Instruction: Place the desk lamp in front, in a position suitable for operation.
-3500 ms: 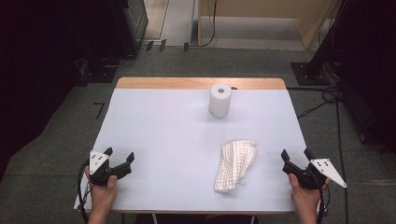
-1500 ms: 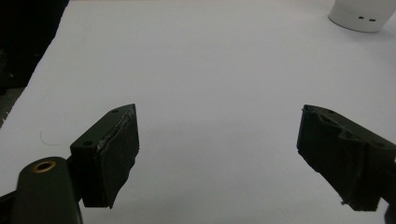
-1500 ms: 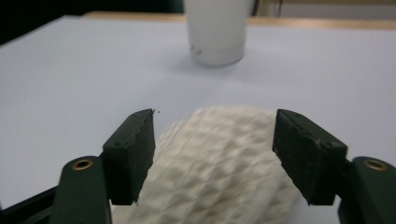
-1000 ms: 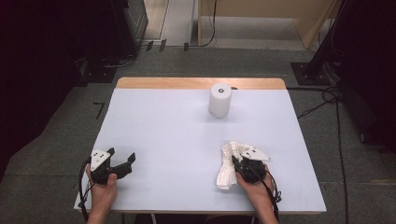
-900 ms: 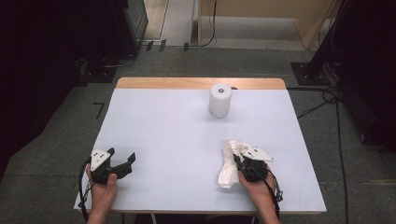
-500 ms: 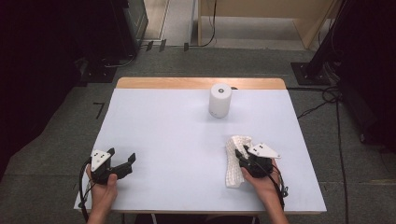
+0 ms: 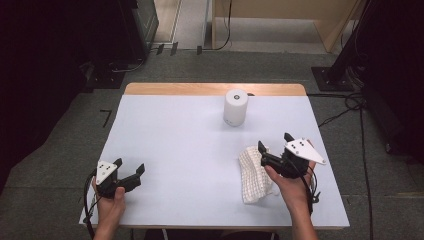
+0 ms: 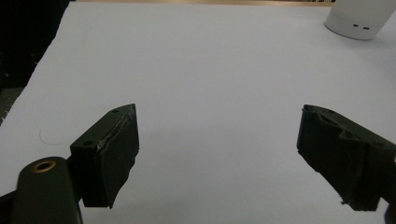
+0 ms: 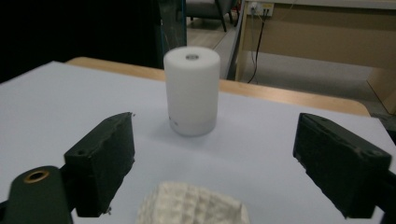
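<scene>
Near the table's [image 7: 165,130] right front edge lies a white waffle-knit cloth [image 7: 254,173], crumpled lengthwise. Right gripper [image 7: 274,142] just above it, jaws just opened, empty. Left gripper [image 7: 129,167] jaws apart.

We see a white waffle-textured cloth [image 7: 253,173] lying crumpled and roughly folded on the near right part of the worktop [image 7: 180,140]. It forms a long bundle, running from near edge toward the far side, resting flat with nothing gripping it.
</scene>
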### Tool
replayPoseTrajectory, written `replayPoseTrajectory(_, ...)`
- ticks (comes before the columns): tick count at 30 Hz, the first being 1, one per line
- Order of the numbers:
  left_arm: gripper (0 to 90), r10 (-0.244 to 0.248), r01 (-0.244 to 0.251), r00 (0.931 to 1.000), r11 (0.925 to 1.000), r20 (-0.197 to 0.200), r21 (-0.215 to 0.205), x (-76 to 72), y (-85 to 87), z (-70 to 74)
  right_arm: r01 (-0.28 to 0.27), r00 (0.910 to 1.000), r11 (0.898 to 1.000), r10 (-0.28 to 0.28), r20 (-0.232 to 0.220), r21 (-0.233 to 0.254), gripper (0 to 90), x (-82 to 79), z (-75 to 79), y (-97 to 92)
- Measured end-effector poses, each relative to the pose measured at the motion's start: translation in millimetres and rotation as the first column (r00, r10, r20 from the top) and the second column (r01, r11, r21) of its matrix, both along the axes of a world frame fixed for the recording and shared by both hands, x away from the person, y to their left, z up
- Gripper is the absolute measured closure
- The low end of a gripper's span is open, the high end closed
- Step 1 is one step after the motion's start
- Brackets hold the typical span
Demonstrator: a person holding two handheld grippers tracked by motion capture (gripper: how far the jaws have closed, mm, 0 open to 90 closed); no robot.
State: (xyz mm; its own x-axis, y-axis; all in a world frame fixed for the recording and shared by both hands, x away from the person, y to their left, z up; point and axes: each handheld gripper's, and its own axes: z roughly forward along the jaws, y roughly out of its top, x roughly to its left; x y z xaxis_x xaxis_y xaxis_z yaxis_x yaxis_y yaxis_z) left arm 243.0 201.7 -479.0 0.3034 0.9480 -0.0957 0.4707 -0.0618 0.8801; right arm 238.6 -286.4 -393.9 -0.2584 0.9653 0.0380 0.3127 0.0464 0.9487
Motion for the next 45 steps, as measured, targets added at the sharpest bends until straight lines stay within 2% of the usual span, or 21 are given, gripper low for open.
replayPoseTrajectory(1,13.7,0.0,0.0,1.0,1.0,-0.001,0.0,0.0,-0.1,0.0,0.012,0.9999,1.0,-0.012,0.008,0.016,2.8,6.2,15.3,4.8)
replayPoseTrajectory(2,13.7,0.0,0.0,1.0,1.0,-0.001,0.001,0.0,-0.2,0.0,0.012,0.9999,1.0,-0.012,0.008,0.016,2.8,6.2,15.3,4.8)
replayPoseTrajectory(3,13.7,-0.001,0.001,1.0,1.0,0.001,-0.002,0.2,-0.1,-0.2,0.014,0.9999,0.999,-0.014,0.01,0.036,0.0,13.4,28.7,10.4)
replayPoseTrajectory(5,13.7,-0.004,0.004,1.0,1.0,0.0,-0.005,0.5,0.1,-0.2,0.007,0.9999,0.999,-0.008,0.01,0.049,0.0,21.4,40.2,17.7)
replayPoseTrajectory(7,13.8,-0.007,0.007,1.0,0.9999,0.0,-0.008,0.4,0.3,0.0,0.005,0.9999,0.999,-0.006,0.016,0.045,0.0,25.0,43.5,21.0)
replayPoseTrajectory(8,13.7,-0.008,0.008,1.0,0.9999,0.0,-0.01,0.4,0.4,-0.1,0.001,0.9998,0.999,-0.001,0.022,0.035,0.0,35.0,48.7,31.0)
replayPoseTrajectory(9,13.7,-0.008,0.008,1.0,0.9999,0.0,-0.01,0.4,0.4,-0.1,0.001,0.9998,0.999,-0.001,0.022,0.035,0.0,35.0,48.7,31.0)
replayPoseTrajectory(11,13.8,-0.009,0.009,1.0,0.9999,0.0,-0.013,0.6,0.5,-0.1,-0.007,0.9998,1.0,0.007,0.02,0.001,0.0,54.7,49.5,46.7)
replayPoseTrajectory(13,13.7,-0.013,0.013,0.9999,0.9999,0.0,-0.011,0.6,1.1,-0.1,-0.008,0.9999,1.0,0.008,0.014,-0.009,0.0,59.1,49.1,49.8)
replayPoseTrajectory(14,13.8,-0.012,0.012,0.9999,0.9998,0.0,-0.013,0.6,1.4,-0.1,-0.009,0.9999,1.0,0.009,0.005,-0.018,0.0,71.7,47.5,55.5)
replayPoseTrajectory(15,13.7,-0.012,0.012,0.9999,0.9998,0.0,-0.013,0.6,1.4,-0.1,-0.009,0.9999,1.0,0.009,0.005,-0.018,0.0,71.7,47.5,55.5)
replayPoseTrajectory(19,13.7,-0.012,0.012,0.9999,0.9998,0.003,-0.014,0.9,1.2,0.0,-0.005,0.9983,1.0,0.003,-0.058,-0.027,0.0,93.4,49.0,65.4)
replayPoseTrajectory(22,13.8,-0.013,0.013,0.9999,0.9999,0.004,-0.008,0.8,0.3,-0.1,-0.01,0.9972,1.0,0.008,-0.075,-0.025,0.0,105.4,50.9,74.9)
replayPoseTrajectory(25,13.8,-0.016,0.016,0.9999,0.9999,0.005,-0.002,0.2,0.0,0.0,-0.011,0.9955,1.0,0.009,-0.094,-0.023,0.0,119.4,47.2,80.9)
replayPoseTrajectory(26,13.8,-0.017,0.017,0.9998,0.9999,0.005,-0.002,0.4,0.0,-0.1,0.011,0.9928,0.999,-0.014,-0.119,-0.031,0.0,132.1,41.8,82.6)
replayPoseTrajectory(29,13.8,-0.018,0.018,0.9998,0.9998,0.006,-0.002,0.8,-0.3,-0.2,0.04,0.9879,0.999,-0.045,-0.149,-0.034,0.0,144.1,36.2,81.7)
replayPoseTrajectory(33,13.8,-0.022,0.022,0.9998,0.9998,0.005,-0.005,0.8,-0.4,-0.3,0.074,0.9662,0.996,-0.082,-0.245,-0.04,0.0,172.8,18.6,85.4)
replayPoseTrajectory(35,13.8,-0.022,0.022,0.9998,0.9997,0.003,-0.006,0.8,-0.2,-0.3,0.076,0.9634,0.997,-0.081,-0.256,-0.031,0.0,176.9,15.8,85.8)
replayPoseTrajectory(36,13.8,-0.023,0.023,0.9997,0.9997,0.001,-0.007,0.7,0.1,-0.3,0.095,0.9567,0.995,-0.096,-0.275,-0.018,0.0,188.1,7.4,86.8)
replayPoseTrajectory(41,13.8,-0.024,0.024,0.9997,0.9997,0.003,-0.005,0.4,-0.3,-0.5,0.119,0.9553,0.993,-0.116,-0.272,-0.005,0.0,201.8,-7.7,88.2)
replayPoseTrajectory(45,13.8,-0.027,0.027,0.9996,0.9996,0.003,0.006,0.0,-1.6,-0.6,0.129,0.953,0.991,-0.131,-0.273,-0.025,0.0,211.5,-20.9,88.9)
